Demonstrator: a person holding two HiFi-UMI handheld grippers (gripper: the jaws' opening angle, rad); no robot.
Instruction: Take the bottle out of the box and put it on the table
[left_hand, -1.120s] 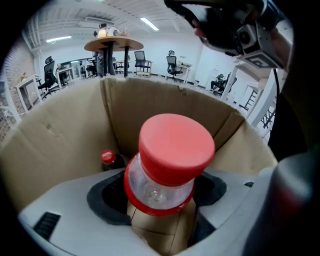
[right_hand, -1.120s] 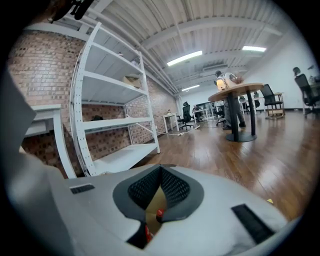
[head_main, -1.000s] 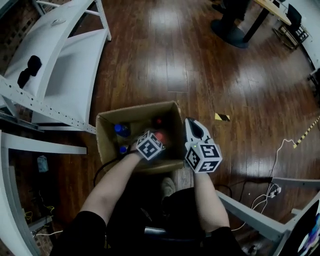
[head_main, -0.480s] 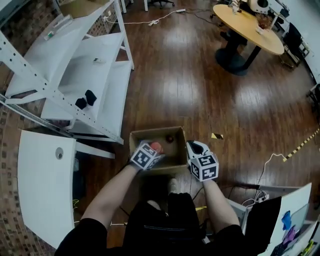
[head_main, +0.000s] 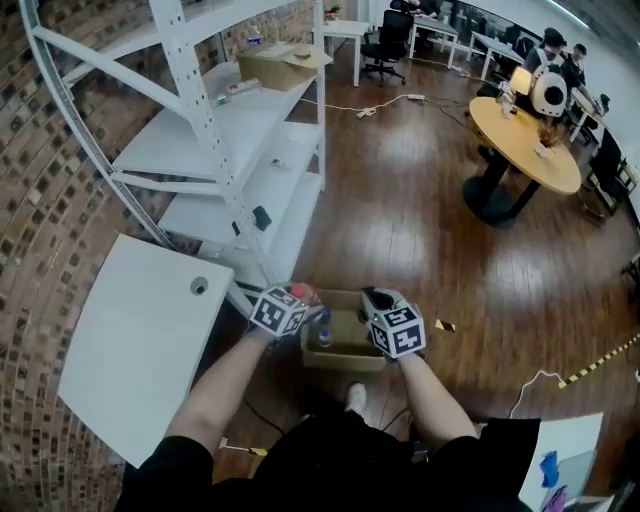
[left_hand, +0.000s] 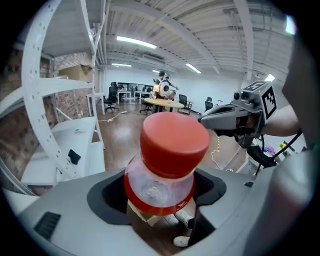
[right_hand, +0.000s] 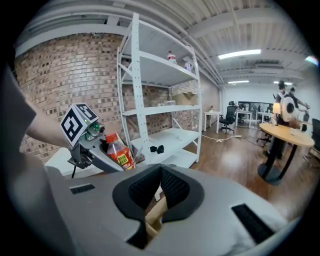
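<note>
A dark wooden floor (head_main: 400, 230) fills most of the head view, with a tall white shelf rack (head_main: 215, 130) against the brick wall on the left. Below the rack sits a white counter (head_main: 130, 360), its top bare apart from a round hole. An open cardboard box (head_main: 345, 358) stands on the floor just in front of the person, near the counter's corner. Both arms reach out over it. The left tool (head_main: 300, 308) is clamped on the bottle (left_hand: 162, 165), its jaws pressing at the shoulder just under the red cap (left_hand: 174, 142). The bottle hangs in the air above the box's left rim, clear of the box and off the counter. The right tool (head_main: 377, 300) hovers over the box's right side, jaws closed together and holding nothing
</note>
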